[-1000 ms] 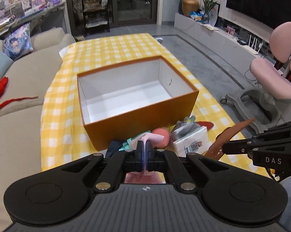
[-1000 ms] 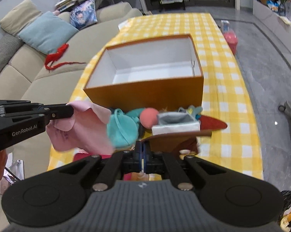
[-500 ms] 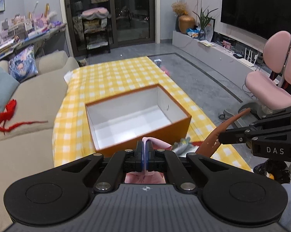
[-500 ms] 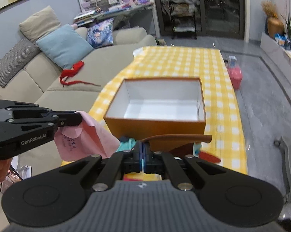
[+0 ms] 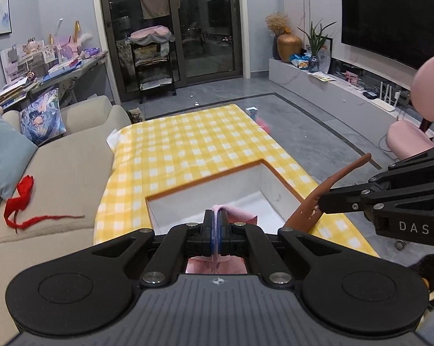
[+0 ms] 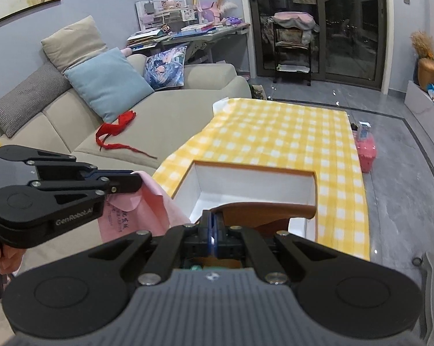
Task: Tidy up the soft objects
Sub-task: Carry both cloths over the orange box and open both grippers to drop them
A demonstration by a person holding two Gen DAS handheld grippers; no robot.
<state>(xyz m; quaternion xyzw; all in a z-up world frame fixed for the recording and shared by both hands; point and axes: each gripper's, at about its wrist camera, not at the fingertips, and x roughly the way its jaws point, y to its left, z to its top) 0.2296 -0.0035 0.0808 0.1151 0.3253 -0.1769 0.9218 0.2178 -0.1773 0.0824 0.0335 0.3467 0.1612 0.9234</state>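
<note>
So both grippers are up above the bench [image 5: 188,150], which has a yellow and white checked cloth on it, and each one has a soft thing in it. The left gripper [image 5: 216,219] has its fingers pressed together on a fold of the pink cloth [image 6: 156,210], which hangs down from the tips. In the right wrist view you can see dark printed writing on that cloth, some characters and a row of digits, but it's too small and creased for me to read. The side of that same gripper reads "GenRobot.AI" in pale letters. The right gripper [image 6: 212,220] has its fingers clamped tight on a brown leathery piece [image 5: 317,201], which sticks out stiff to the side and ends in a narrow pointed tip up in the air. From the left wrist view the right gripper's body shows "DAS" in white capitals. Below and just ahead of both grippers sits the orange box [image 6: 254,170], open at the top with a white inside, standing on the checked cloth; its near part is hidden behind the grippers. Each gripper also has a little round logo mark on the ribbed grey housing near the camera, no words on it. Off to the side there's a beige sofa [image 6: 173,115] with a red ribbon [image 6: 116,129] lying on the seat. A hand [image 6: 3,255] shows at the edge holding the left gripper's grip.
</note>
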